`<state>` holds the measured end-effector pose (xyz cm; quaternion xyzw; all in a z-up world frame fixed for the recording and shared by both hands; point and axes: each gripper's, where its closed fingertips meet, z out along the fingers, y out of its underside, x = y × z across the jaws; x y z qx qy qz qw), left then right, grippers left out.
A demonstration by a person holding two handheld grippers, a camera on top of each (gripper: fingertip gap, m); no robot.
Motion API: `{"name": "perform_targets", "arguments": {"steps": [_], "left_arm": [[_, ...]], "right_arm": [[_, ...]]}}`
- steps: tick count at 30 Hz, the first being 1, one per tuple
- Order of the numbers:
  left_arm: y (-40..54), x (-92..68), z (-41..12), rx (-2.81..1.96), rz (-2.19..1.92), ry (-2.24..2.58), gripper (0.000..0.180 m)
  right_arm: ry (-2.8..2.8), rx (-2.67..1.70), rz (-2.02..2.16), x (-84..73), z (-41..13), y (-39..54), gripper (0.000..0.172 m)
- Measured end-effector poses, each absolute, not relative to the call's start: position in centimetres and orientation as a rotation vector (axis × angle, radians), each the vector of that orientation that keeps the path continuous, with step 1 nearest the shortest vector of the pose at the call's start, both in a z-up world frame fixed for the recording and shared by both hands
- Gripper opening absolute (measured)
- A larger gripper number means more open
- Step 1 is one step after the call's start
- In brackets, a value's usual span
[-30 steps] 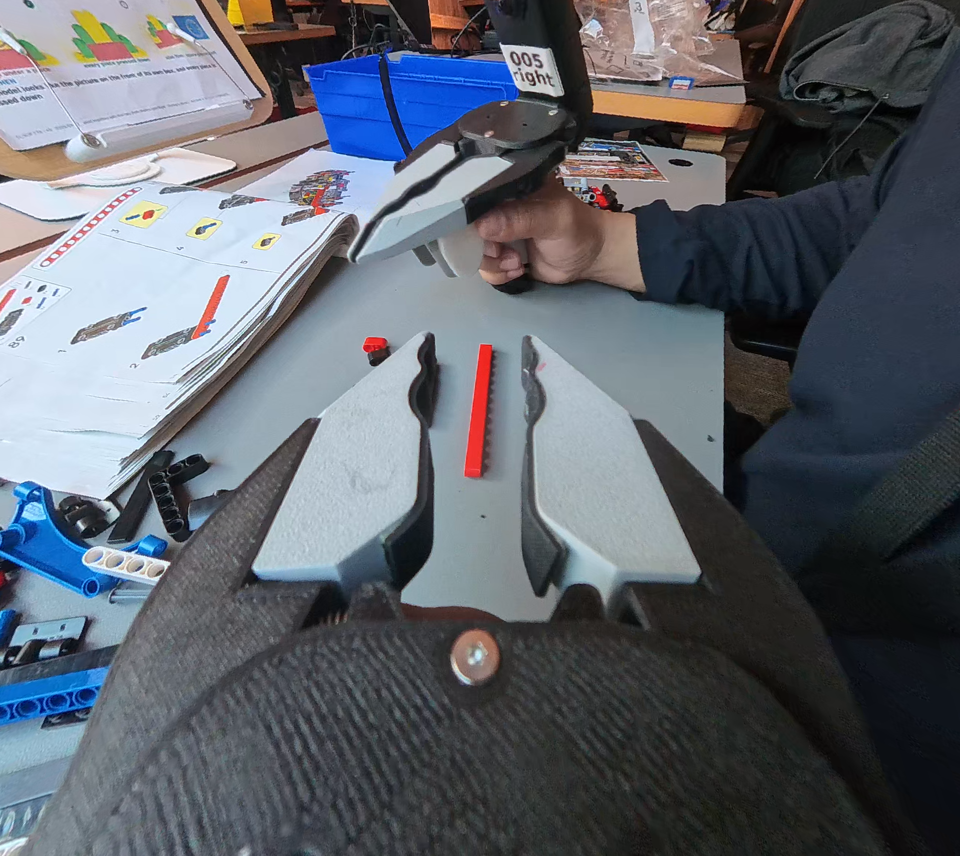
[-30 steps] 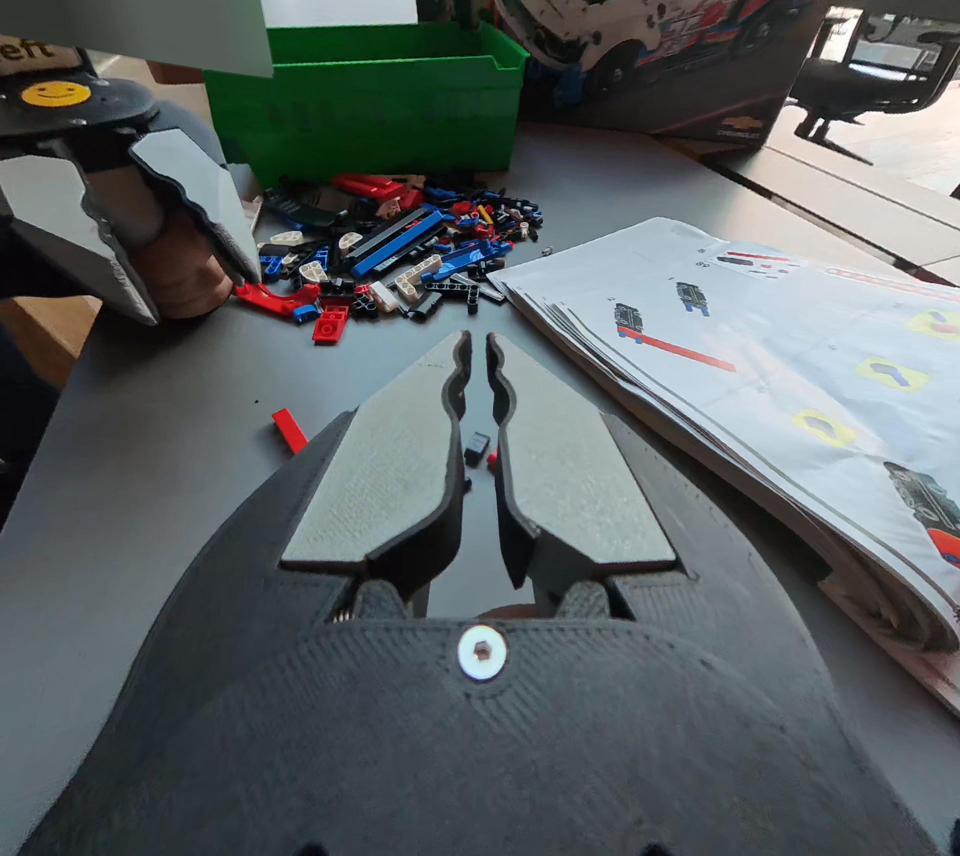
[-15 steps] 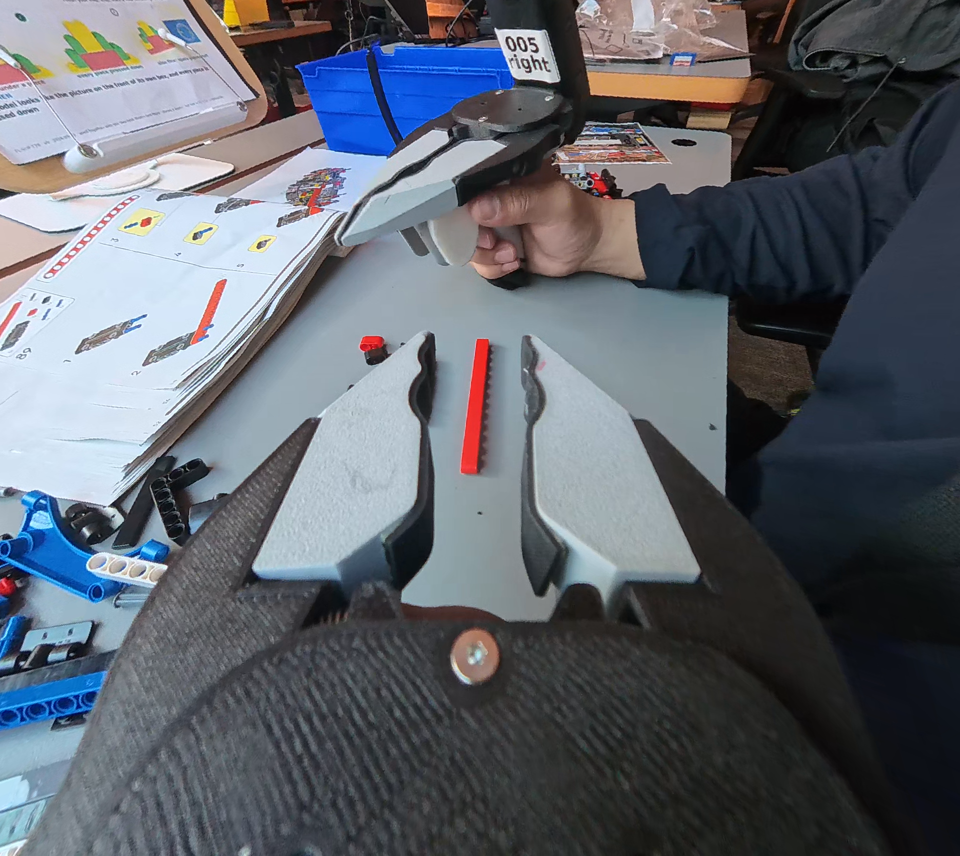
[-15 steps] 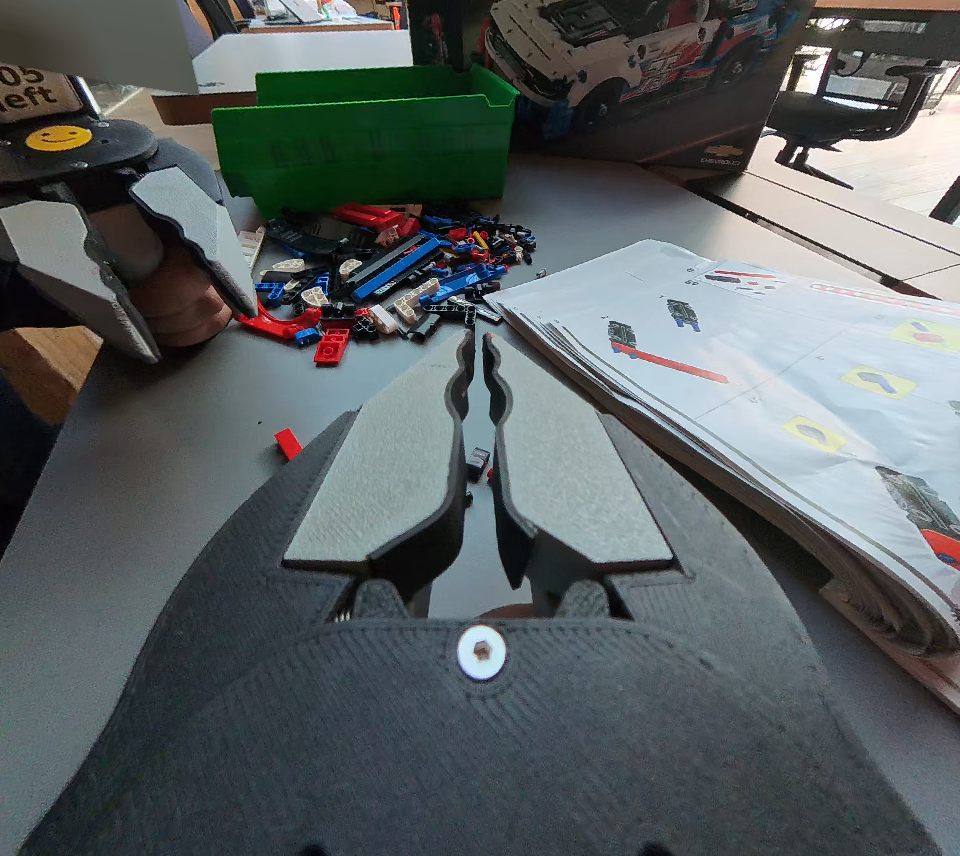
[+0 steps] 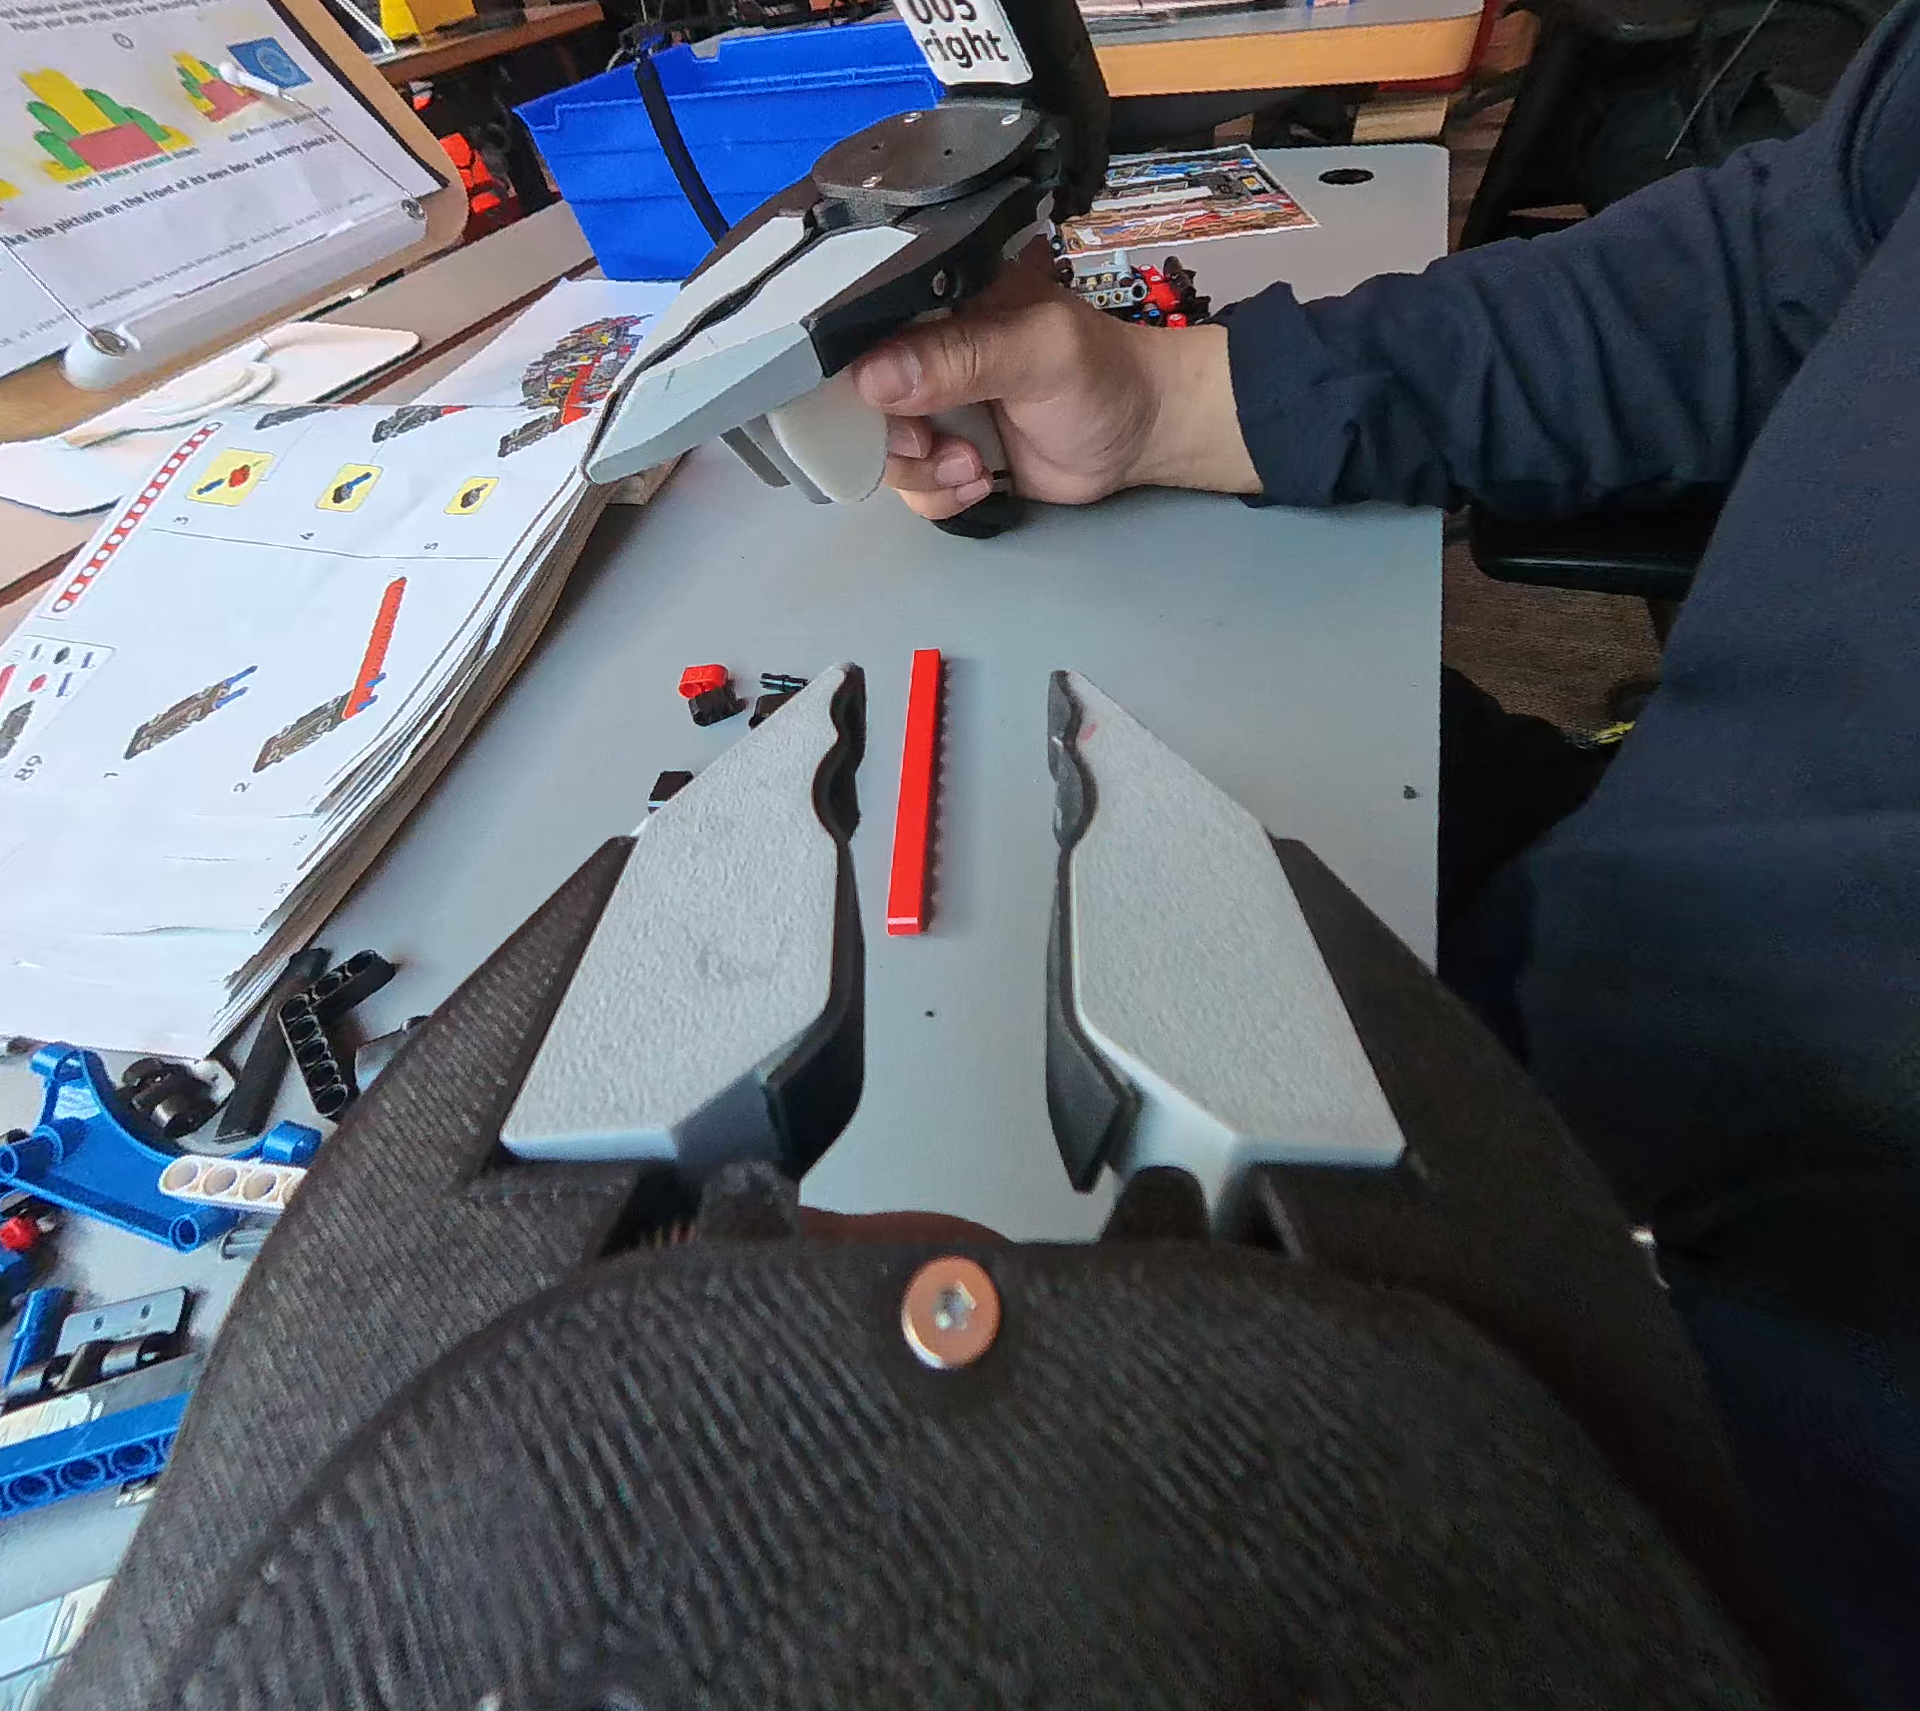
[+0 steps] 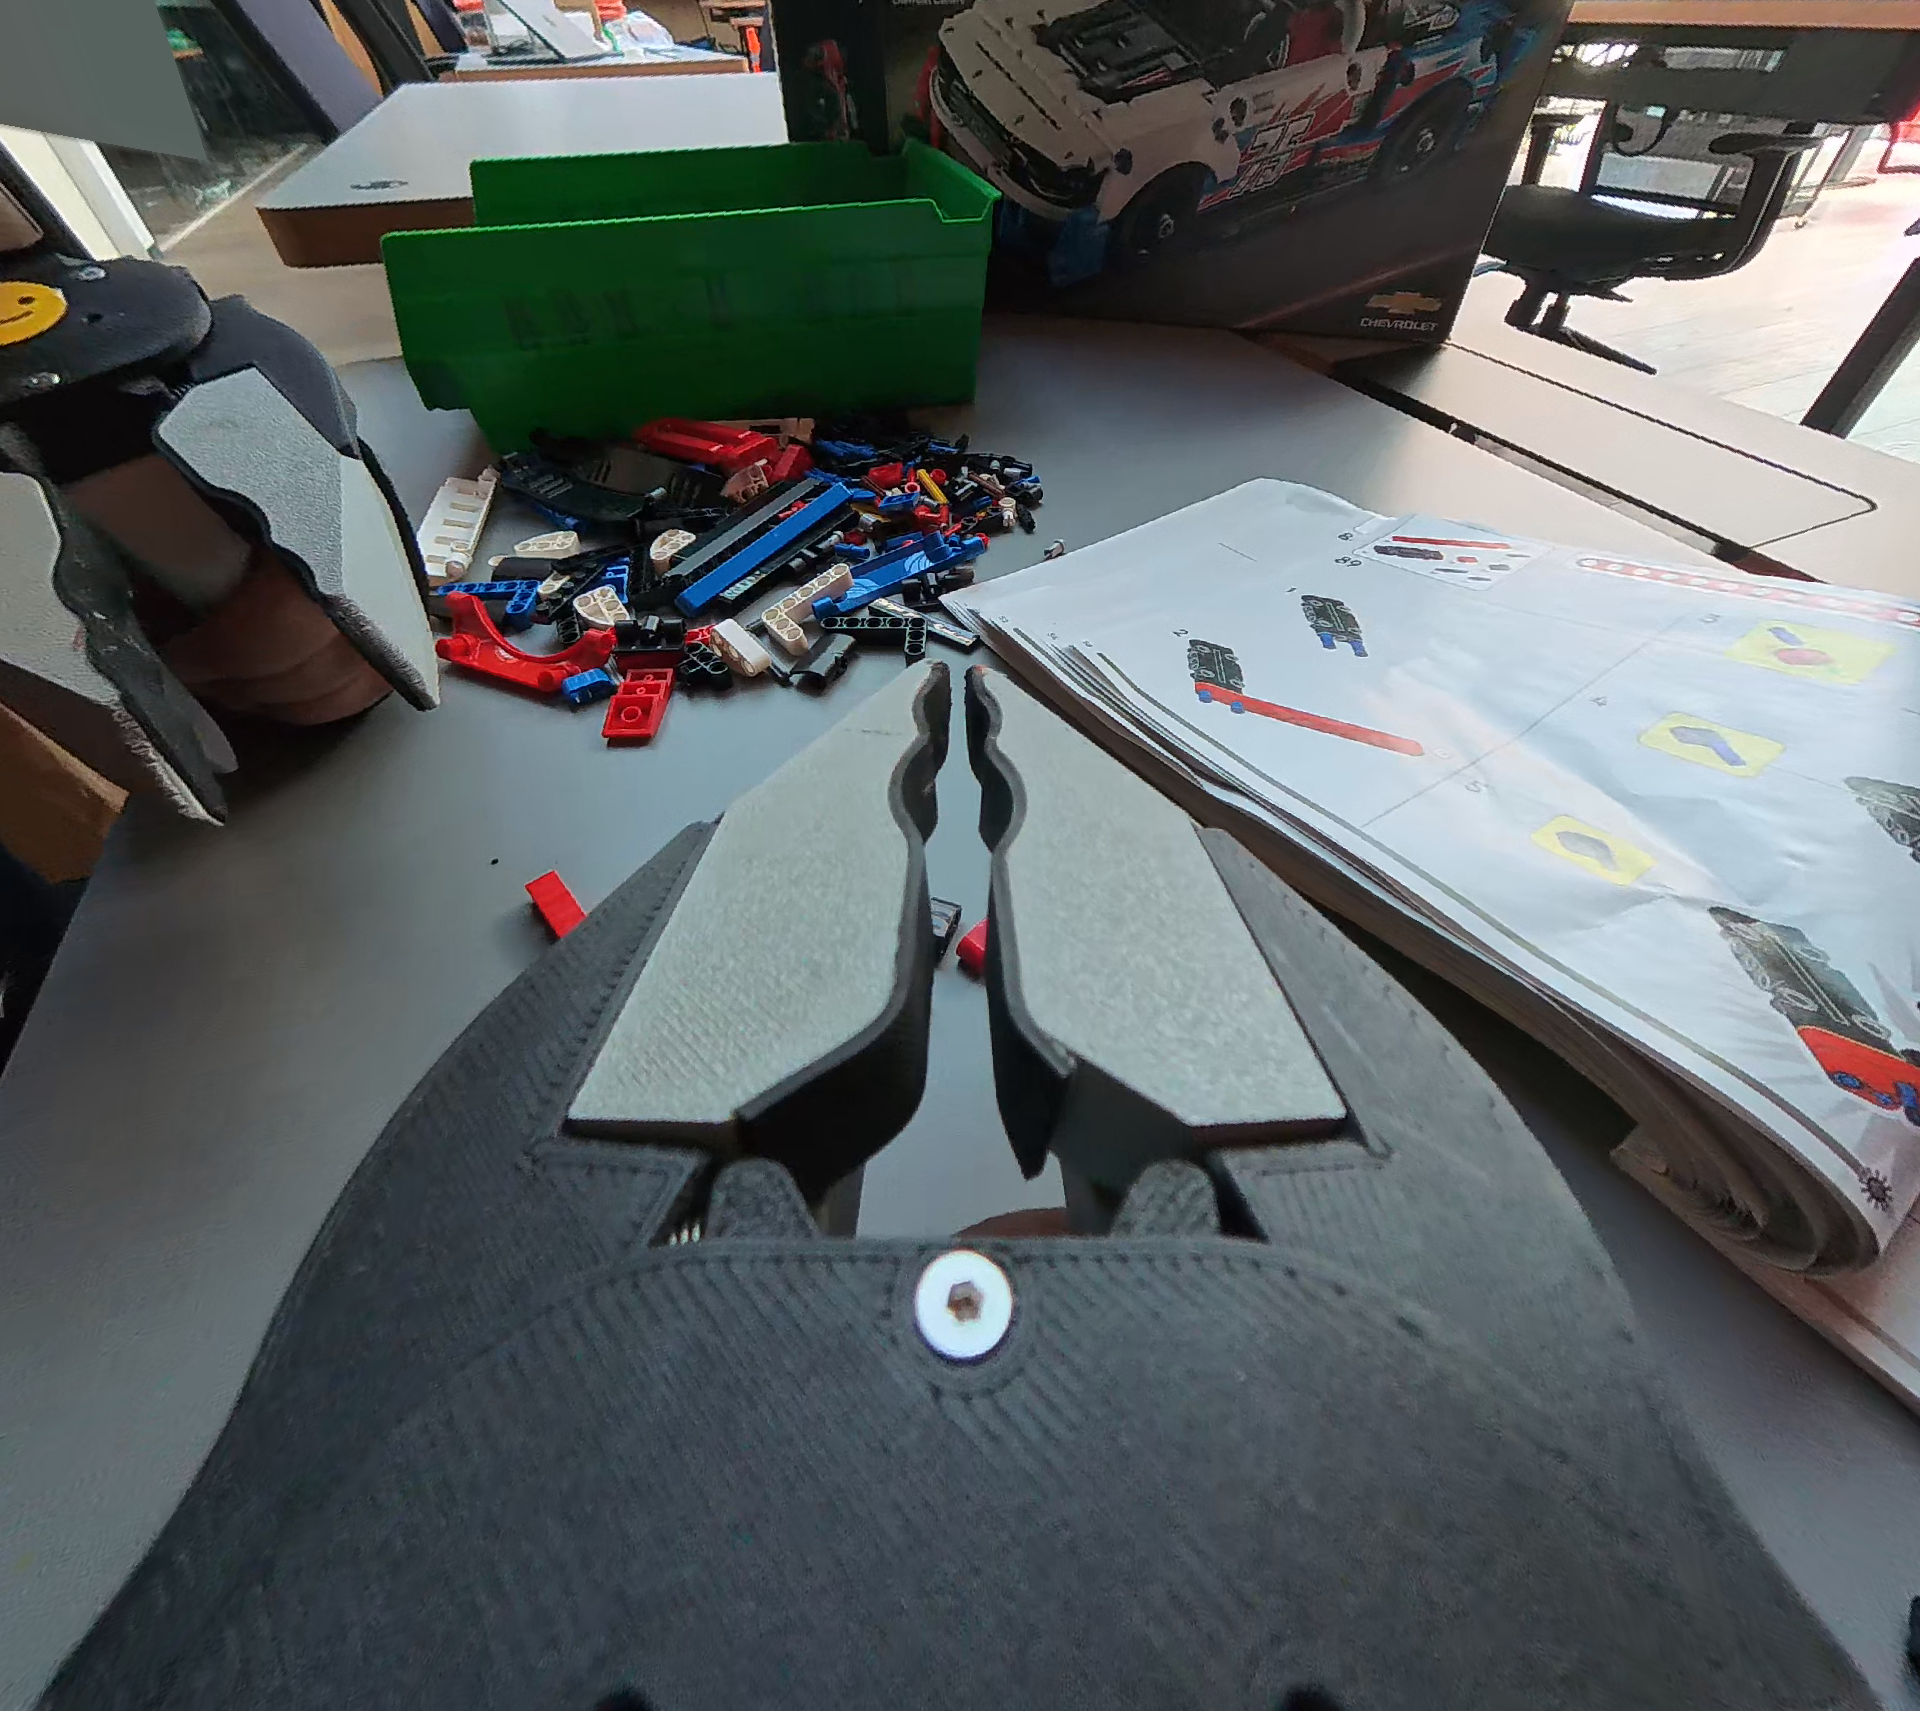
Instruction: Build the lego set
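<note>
In the left wrist view my left gripper [image 5: 954,693] is open over the grey table [image 5: 1195,622]. A long red beam [image 5: 916,788] lies flat on the table between its fingers, and neither pad touches it. A small red and black piece [image 5: 707,691] and a black pin [image 5: 781,681] lie just left of the left fingertip. My right gripper [image 5: 623,456] is shut and empty, held in a hand above the edge of the open instruction booklet [image 5: 260,622]. In the right wrist view its fingers [image 6: 958,682] are closed on nothing. The left gripper [image 6: 322,757] shows open at the left there.
A pile of loose building parts [image 6: 748,560] lies before a green bin [image 6: 686,311] and a tall set box [image 6: 1195,51]. The booklet [image 6: 1507,726] fills the right. A blue bin [image 5: 727,134] stands at the back. Blue parts [image 5: 94,1152] lie at the left.
My right gripper has risen and tilted up, staying shut on nothing. My left gripper's fingers have spread slightly around the red beam, which has not moved on the table.
</note>
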<state>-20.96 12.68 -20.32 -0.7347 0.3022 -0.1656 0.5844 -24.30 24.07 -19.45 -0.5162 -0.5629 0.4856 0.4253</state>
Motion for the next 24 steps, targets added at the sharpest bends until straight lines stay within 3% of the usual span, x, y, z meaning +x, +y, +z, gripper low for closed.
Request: {"name": "perform_targets", "arguments": {"steps": [24], "left_arm": [[12.81,-21.06,-20.46,-1.733,-0.412,0.692,0.033]], "right_arm": [[-1.407,-1.295,1.209,-24.33,-19.49,24.12,0.0]]}}
